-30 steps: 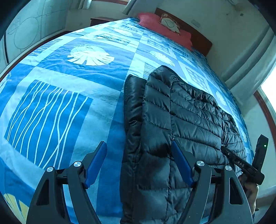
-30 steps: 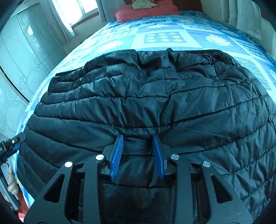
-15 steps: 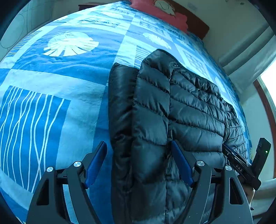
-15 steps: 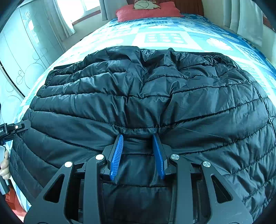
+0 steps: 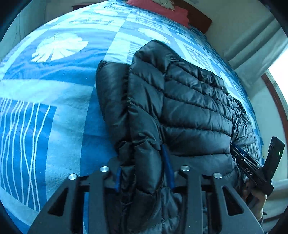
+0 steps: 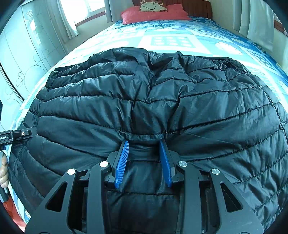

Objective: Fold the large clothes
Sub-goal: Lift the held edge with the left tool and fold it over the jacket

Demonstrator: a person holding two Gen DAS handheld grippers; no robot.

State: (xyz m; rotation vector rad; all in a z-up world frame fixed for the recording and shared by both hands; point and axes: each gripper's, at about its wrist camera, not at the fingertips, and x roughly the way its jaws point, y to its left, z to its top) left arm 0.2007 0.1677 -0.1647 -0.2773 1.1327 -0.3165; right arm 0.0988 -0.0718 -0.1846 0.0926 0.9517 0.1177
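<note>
A black quilted puffer jacket (image 5: 180,111) lies on a blue patterned bedspread (image 5: 54,86). My left gripper (image 5: 144,169) is shut on a thick bunched fold at the jacket's near edge; the padding bulges between its blue pads. In the right wrist view the jacket (image 6: 162,100) fills most of the frame. My right gripper (image 6: 144,154) is shut on the jacket's near hem, with a flat band of fabric pinched between its blue pads (image 6: 122,162). The right gripper also shows in the left wrist view (image 5: 252,169), at the jacket's right end.
Red pillows (image 6: 154,12) lie at the headboard. Curtains (image 6: 252,21) hang at the right, a window (image 6: 86,9) and glass wardrobe doors (image 6: 23,59) at the left. The bed's near edge lies under both grippers. The left gripper's body (image 6: 16,135) shows at the left.
My left gripper has moved forward over the jacket's edge and closed on a fold of it. My right gripper has kept its hold on the hem and drawn slightly nearer the jacket.
</note>
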